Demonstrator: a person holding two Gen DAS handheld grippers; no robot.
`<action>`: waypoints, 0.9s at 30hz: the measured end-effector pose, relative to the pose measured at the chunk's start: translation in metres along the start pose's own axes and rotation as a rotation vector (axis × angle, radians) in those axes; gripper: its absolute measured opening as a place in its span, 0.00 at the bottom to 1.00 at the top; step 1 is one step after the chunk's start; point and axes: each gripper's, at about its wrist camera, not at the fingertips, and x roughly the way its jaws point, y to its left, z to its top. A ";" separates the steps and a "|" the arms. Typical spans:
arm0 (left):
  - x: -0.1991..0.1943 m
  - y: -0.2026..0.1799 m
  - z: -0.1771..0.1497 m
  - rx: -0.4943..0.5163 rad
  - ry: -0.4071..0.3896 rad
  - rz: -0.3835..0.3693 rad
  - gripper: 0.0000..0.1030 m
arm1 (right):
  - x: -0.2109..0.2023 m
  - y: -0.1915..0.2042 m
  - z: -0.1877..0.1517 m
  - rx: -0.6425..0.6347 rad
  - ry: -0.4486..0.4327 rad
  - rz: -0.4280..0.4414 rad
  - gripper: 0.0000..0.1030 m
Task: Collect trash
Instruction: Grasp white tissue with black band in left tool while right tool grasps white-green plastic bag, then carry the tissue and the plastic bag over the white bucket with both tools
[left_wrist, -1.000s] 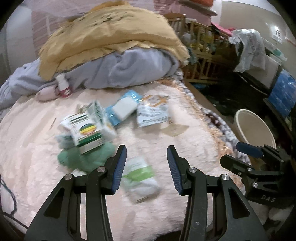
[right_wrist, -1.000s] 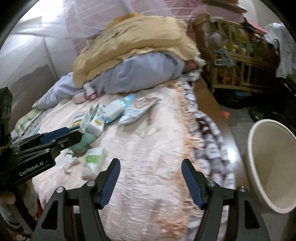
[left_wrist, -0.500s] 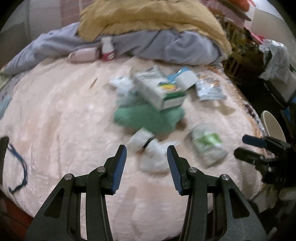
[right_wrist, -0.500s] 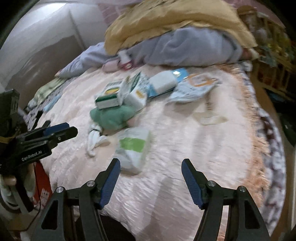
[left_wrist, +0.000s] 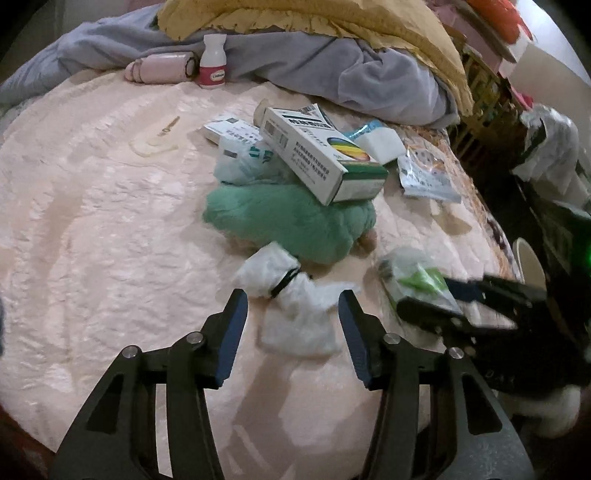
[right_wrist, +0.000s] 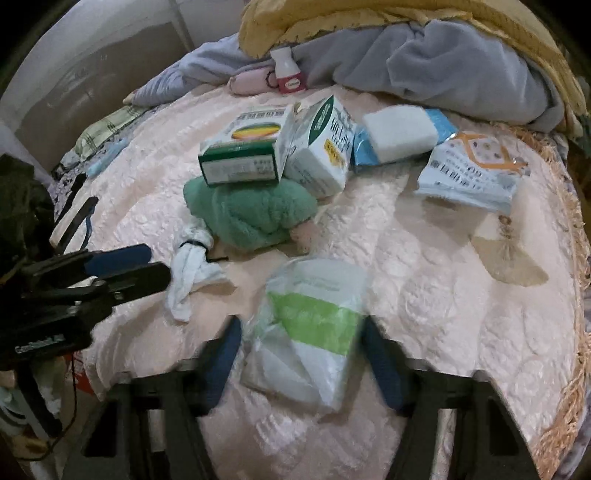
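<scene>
Trash lies on a pink bedspread (left_wrist: 92, 229). My left gripper (left_wrist: 291, 321) is open, its fingers on either side of a crumpled white tissue (left_wrist: 295, 306), which also shows in the right wrist view (right_wrist: 188, 273). My right gripper (right_wrist: 303, 365) is open around a white and green plastic packet (right_wrist: 310, 328), seen at the right in the left wrist view (left_wrist: 413, 280). Further back lie a green-ended carton (left_wrist: 321, 155) on a green cloth (left_wrist: 288, 218), a white carton (right_wrist: 321, 147), a white and blue pack (right_wrist: 399, 133) and a foil pouch (right_wrist: 472, 170).
A pink-capped white bottle (left_wrist: 212, 61) and a pink roll (left_wrist: 159, 68) stand by the grey and yellow bedding (left_wrist: 332, 55) at the back. A cream bin (left_wrist: 528, 262) stands off the bed's right edge. The fringed bed edge (right_wrist: 569, 258) runs down the right.
Both grippers have moved down and closer to the bed. The left one has come over the white tissue, the right one over the white and green packet. Both stayed open.
</scene>
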 end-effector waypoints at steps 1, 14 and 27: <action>0.004 0.001 0.002 -0.011 0.000 -0.002 0.48 | -0.002 -0.002 -0.001 0.005 -0.009 0.007 0.42; -0.003 -0.009 -0.002 -0.036 0.022 -0.048 0.17 | -0.063 -0.014 -0.036 0.051 -0.144 -0.015 0.39; -0.039 -0.093 0.005 0.152 -0.068 -0.092 0.17 | -0.120 -0.033 -0.054 0.116 -0.251 -0.079 0.39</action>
